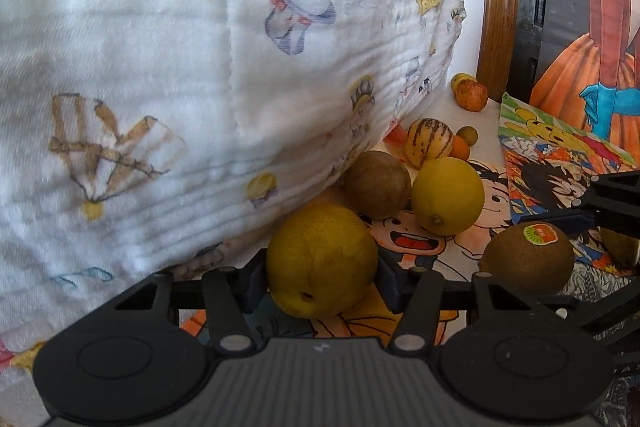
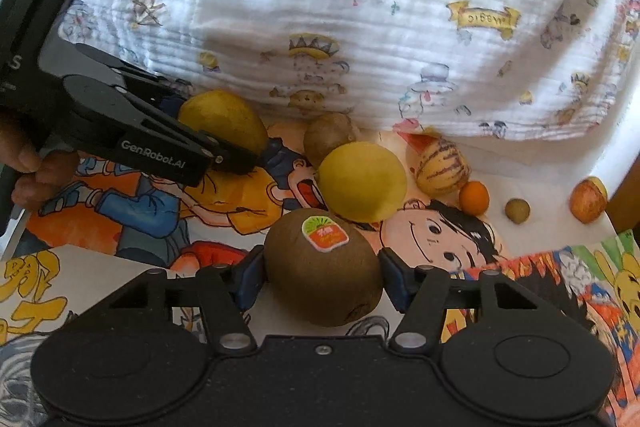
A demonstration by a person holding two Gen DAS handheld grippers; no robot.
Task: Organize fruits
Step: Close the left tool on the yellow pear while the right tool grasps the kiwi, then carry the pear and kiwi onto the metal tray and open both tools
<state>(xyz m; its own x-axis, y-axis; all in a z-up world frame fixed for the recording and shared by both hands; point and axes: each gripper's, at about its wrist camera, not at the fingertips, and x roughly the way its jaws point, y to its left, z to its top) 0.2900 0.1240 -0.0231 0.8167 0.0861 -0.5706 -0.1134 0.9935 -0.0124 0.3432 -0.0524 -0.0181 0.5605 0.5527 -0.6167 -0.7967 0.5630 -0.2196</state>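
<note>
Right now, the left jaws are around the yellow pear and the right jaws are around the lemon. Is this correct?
Not quite. The right gripper has its jaws around the stickered kiwi, as the right wrist view shows; the lemon lies free behind it. The left gripper is indeed around the yellow pear.

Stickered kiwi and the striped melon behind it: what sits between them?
In the right wrist view, the yellow lemon lies between the stickered kiwi, which sits between the right gripper's pads, and the striped melon.
</note>
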